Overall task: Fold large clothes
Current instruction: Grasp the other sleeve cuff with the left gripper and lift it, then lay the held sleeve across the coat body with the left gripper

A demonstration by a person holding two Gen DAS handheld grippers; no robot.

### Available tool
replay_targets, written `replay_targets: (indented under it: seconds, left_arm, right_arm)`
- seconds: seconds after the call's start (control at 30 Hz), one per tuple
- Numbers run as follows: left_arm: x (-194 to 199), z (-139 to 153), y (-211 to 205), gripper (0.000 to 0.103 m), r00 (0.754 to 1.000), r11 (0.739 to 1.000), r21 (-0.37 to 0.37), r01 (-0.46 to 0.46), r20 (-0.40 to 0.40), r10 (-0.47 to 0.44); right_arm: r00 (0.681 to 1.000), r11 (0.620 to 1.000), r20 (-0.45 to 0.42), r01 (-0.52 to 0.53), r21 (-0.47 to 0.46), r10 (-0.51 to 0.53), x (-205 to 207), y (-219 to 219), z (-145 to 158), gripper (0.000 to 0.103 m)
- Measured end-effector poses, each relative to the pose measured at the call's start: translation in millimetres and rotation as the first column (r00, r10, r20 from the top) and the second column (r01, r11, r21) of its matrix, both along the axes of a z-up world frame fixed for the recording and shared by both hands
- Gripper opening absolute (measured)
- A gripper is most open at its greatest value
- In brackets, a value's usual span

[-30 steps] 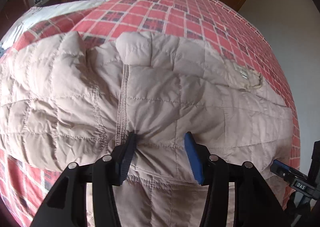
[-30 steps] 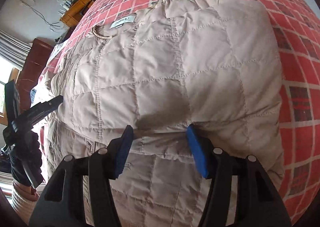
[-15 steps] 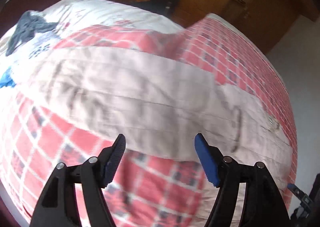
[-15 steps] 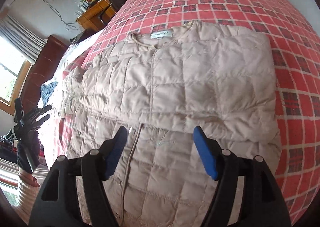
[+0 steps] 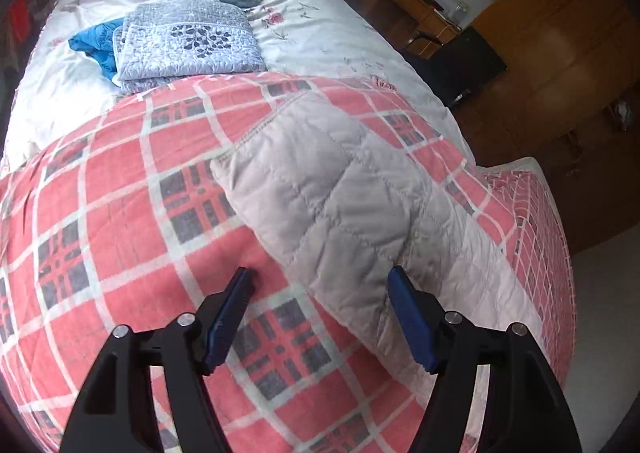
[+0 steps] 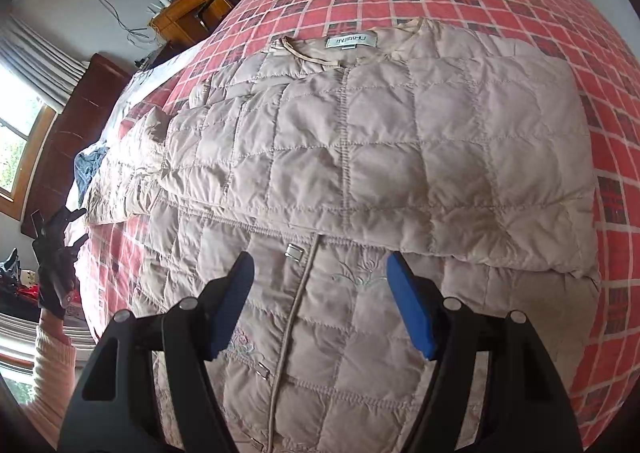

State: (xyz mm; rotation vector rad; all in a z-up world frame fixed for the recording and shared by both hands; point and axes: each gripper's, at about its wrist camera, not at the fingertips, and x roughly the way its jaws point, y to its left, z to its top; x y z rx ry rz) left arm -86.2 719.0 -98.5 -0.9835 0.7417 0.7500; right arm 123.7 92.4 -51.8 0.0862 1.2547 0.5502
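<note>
Released and backed off
Both grippers, left [image 5: 320, 313] and right [image 6: 320, 299], now off the jacket [image 6: 380, 157]; left swung toward its sleeve [image 5: 340, 197].

Each hand-held gripper has black, angular arms that splay outward, with two round silver screw heads on each arm. The left hand-held gripper [image 5: 320, 295] carries flat blue pads [image 5: 410, 327] on the inner faces of its fingers, and the right hand-held gripper [image 6: 320, 279] has the same blue pads [image 6: 410, 313]. In the right wrist view the person's left hand [image 6: 54, 249] wears a black glove above a pale pink ribbed knit sleeve [image 6: 52, 367].
</note>
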Motion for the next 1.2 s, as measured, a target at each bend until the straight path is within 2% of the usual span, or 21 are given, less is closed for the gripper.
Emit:
replay_targets:
  seconds: [0.1, 0.23, 0.33, 0.4, 0.47, 0.63, 0.77, 0.87, 1.03, 1.2]
  left_arm:
    - [3, 0, 9, 0.054, 1.0, 1.0, 0.019, -0.017, -0.017, 0.017]
    - [7, 1, 18, 0.027, 0.999, 0.999, 0.017, -0.043, -0.01, 0.043]
    - [6, 6, 18, 0.009, 0.998, 0.998, 0.024, -0.064, 0.019, 0.064]
    - [4, 17, 11, 0.007, 0.996, 0.996, 0.057, -0.073, 0.051, 0.071]
    - [6, 36, 0, 0.006, 0.996, 0.991, 0.121, -0.058, 0.076, 0.049]
    - [23, 91, -44, 0.005, 0.988, 0.962, 0.271, 0.036, 0.138, -0.076]
    - [48, 128, -93, 0.005, 0.966, 0.919, 0.368, 0.142, 0.151, -0.209]
    - [72, 147, -136, 0.005, 0.934, 0.875, 0.424, 0.236, 0.149, -0.324]
    - [113, 158, -208, 0.005, 0.862, 0.793, 0.472, 0.385, 0.124, -0.492]
    - [147, 149, -275, 0.005, 0.782, 0.706, 0.488, 0.513, 0.074, -0.619]
  right_arm:
    - [1.0, 1.0, 0.006, -0.001, -0.026, 0.001, -2, 2, -1, 0.069]
    - [1.0, 0.999, 0.0, 0.012, -0.034, -0.012, -1, -1, -3, 0.069]
    - [1.0, 0.999, 0.001, 0.021, -0.036, -0.021, 0, -4, -3, 0.069]
    - [1.0, 0.999, 0.002, 0.024, -0.035, -0.024, -1, -8, -3, 0.069]
    - [1.0, 0.999, 0.007, 0.028, -0.04, -0.027, -2, -12, -2, 0.069]
    - [0.999, 0.999, 0.009, 0.041, -0.032, -0.041, -1, -23, 0, 0.069]
    - [0.999, 0.999, 0.012, 0.052, -0.015, -0.052, -1, -29, 2, 0.069]
    - [0.998, 0.998, 0.022, 0.061, 0.004, -0.061, -1, -35, 5, 0.069]
    - [0.996, 0.996, 0.03, 0.084, 0.023, -0.085, -3, -51, 7, 0.069]
    - [0.992, 0.992, 0.026, 0.12, 0.033, -0.121, -5, -68, 6, 0.069]
